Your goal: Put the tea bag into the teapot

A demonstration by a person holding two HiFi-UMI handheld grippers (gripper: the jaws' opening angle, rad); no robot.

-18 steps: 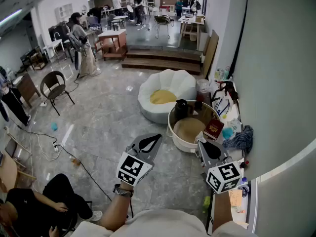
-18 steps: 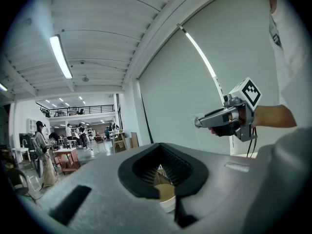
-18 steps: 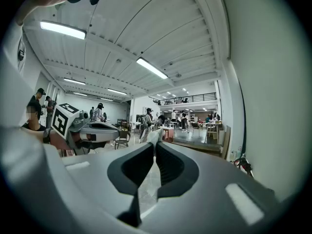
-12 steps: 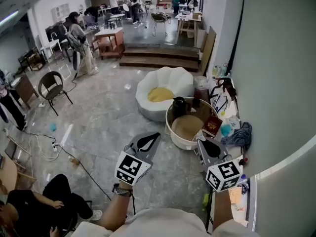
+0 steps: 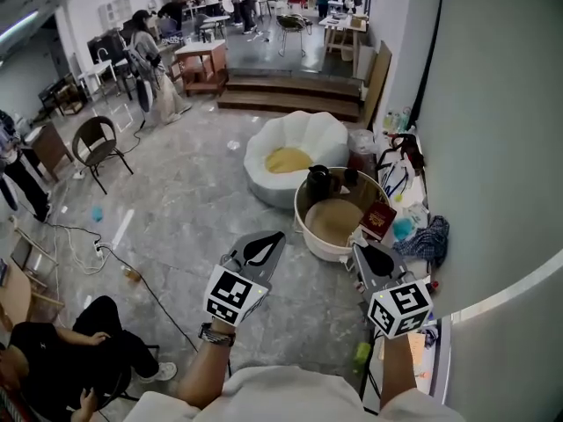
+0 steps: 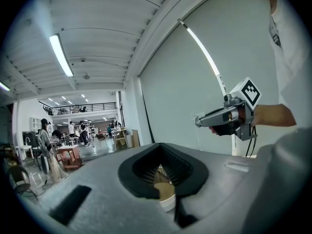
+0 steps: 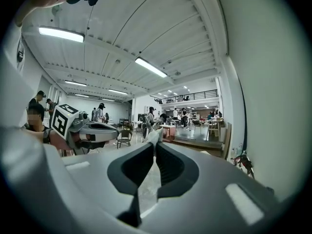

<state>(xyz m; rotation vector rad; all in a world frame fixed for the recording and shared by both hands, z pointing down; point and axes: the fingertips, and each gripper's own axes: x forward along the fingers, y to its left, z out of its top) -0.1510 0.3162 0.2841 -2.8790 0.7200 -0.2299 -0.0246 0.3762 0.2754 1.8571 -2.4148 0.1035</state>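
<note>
Gripping the tea bag [image 7: 155, 136]: right claw [image 5: 357, 251], jaws pressed nearly together on the white bag at their tips. Left claw [image 5: 281, 236] closed, tips meeting, nothing between them. Both claws are held in the air above the grey floor [image 5: 193, 209], on the near side of the low round table [image 5: 315, 243]. The dark teapot [image 5: 318, 183] stands at the table's far edge. A red box [image 5: 380, 221] lies at its right rim. Tea bag and teapot are well apart.
</note>
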